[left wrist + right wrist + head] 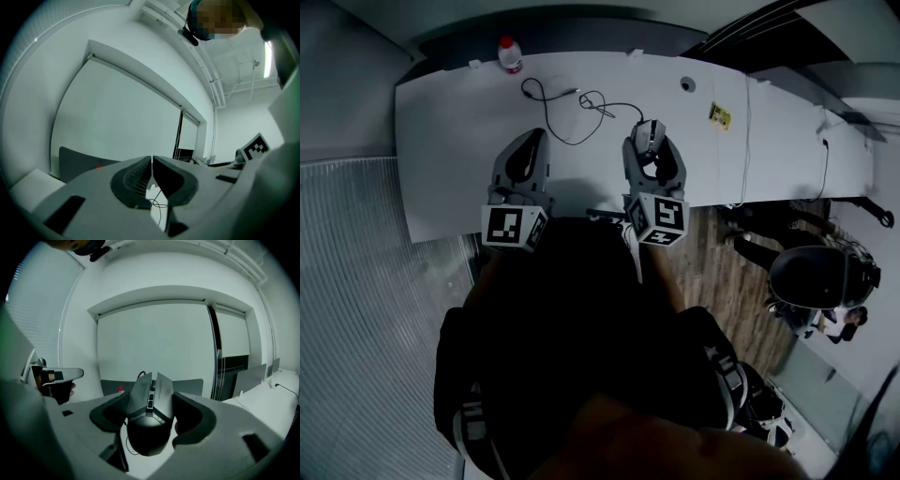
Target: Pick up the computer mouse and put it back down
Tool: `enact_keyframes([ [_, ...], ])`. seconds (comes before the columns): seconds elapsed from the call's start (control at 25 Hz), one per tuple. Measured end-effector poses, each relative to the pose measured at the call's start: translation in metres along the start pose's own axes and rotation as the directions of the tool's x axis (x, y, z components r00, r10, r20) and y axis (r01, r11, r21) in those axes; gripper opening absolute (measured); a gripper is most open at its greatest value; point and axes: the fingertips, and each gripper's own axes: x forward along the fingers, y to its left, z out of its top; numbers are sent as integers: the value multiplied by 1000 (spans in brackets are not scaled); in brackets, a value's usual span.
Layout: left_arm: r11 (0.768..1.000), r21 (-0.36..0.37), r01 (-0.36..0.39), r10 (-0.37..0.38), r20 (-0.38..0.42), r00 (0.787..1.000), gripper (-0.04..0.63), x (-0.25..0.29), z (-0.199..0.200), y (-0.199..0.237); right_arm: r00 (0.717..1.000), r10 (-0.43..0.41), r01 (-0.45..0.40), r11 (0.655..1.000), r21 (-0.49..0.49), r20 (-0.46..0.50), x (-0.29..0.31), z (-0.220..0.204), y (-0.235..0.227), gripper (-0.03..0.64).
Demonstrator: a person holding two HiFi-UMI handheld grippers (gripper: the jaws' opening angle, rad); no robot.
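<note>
Right gripper view: mouse [149, 425] gripped inside right tool [151, 401].

The left tongs [532, 141] and right tongs [650, 142] are matching pale grey moulded shells. Each has 2 broad curved jaws lined with dark pads [133, 180] that are ribbed on the inner face. Behind each shell sits a cube, the left cube [514, 228] and the right cube [659, 218], with black-and-white square markers on white faces. The person wears a dark top [581, 328] with pale-edged straps [470, 424] at the sides.
</note>
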Motion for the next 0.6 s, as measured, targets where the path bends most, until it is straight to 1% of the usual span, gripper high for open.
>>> enact_keyframes([
  [0.24,1000,18,-6,5,4,1000,11,5,1,10,999,0,0,1000,8,33,-7,10,6,285],
  [0.48,1000,5,-3,3,4,1000,11,6,0,11,999,-2,2,1000,2,37,-8,11,6,285],
  [0.6,1000,-3,0,0,-13,1000,11,8,-6,12,999,1,-1,1000,7,42,-9,14,7,285],
])
